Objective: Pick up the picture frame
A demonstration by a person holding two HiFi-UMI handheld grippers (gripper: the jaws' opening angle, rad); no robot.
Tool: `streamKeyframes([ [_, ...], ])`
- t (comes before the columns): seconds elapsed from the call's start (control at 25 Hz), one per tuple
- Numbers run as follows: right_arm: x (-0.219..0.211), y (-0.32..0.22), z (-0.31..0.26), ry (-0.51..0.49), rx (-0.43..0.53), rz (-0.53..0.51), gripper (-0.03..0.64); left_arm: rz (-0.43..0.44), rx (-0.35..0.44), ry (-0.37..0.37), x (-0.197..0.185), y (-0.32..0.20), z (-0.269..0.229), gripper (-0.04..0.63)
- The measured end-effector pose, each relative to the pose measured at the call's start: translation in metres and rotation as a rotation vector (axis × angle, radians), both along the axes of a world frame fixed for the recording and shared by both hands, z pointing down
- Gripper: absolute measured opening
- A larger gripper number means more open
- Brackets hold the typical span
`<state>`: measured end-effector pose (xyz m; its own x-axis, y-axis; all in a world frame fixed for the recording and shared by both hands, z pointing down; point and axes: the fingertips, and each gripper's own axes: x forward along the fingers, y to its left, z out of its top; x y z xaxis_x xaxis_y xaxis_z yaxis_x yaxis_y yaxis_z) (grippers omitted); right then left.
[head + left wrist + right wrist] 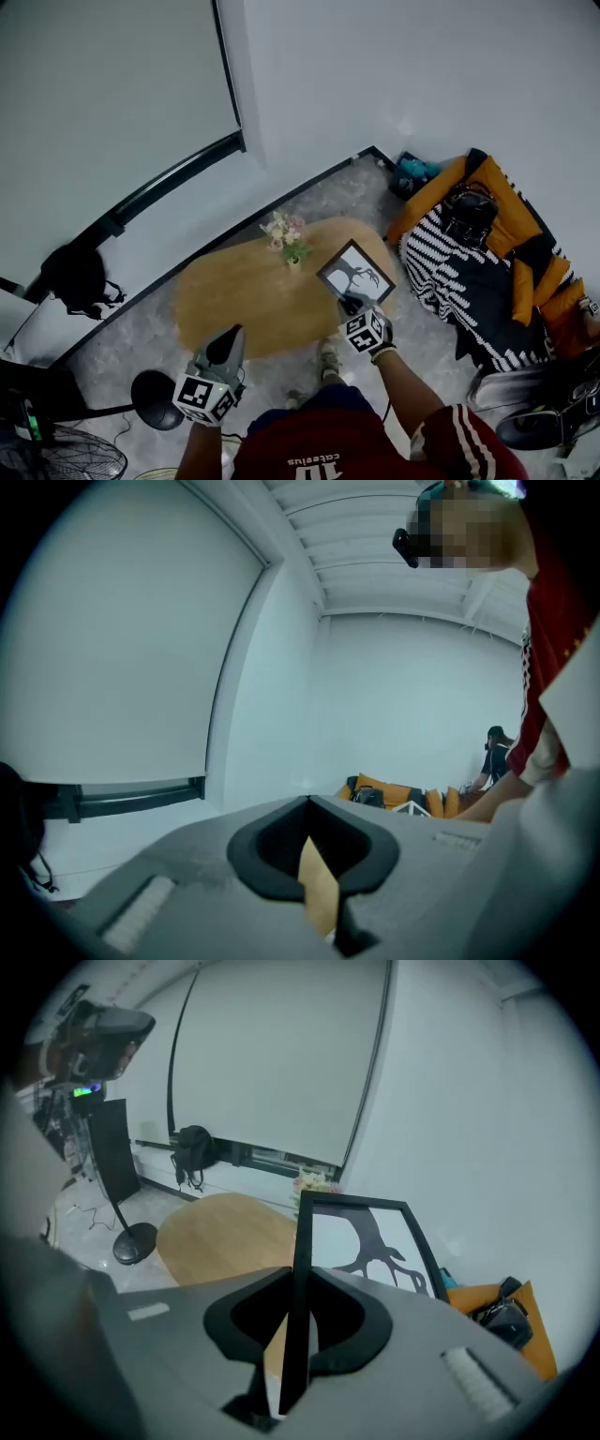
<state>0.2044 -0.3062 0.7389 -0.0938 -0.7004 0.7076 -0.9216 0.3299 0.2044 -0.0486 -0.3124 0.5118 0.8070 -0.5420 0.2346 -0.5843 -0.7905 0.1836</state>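
the right gripper is clamped narrow on the thin black side bar of the picture frame, one pad on each face of it. the frame stands up out of the jaws, its tree print facing the white wall. below and behind it lies the oval wooden table with a small bunch of flowers at its far edge, and the frame looks to be off the top, above the table's right end. the left gripper hangs near the table's near edge, jaws drawn together on nothing. judged from this, the pick-up is in its carry stage. next comes a firm, steady grip, so the frame does not pivot in that one-edge pinch.
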Motion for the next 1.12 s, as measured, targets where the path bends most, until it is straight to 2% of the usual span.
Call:
streamKeyframes([
  [0.4,-0.071,0.019,-0.126,-0.067,0.173,-0.125,0.064,-0.067,0.066,0.028,-0.040,0.009,-0.041,0.003],
  [0.64,-0.108,0.028,-0.223,-0.174,0.355,-0.099,0.064,-0.078,0.093,0.025,-0.054,0.011,-0.066,0.003],
  [0.84,-0.144,0.040,-0.304,-0.221,0.524,-0.111,0.064,-0.057,0.137,0.063,-0.063,0.018,-0.091,0.003],
  [1.12,-0.180,0.064,-0.382,-0.317,0.710,-0.085,0.066,-0.061,0.198,0.097,-0.084,0.034,-0.128,0.003],
])
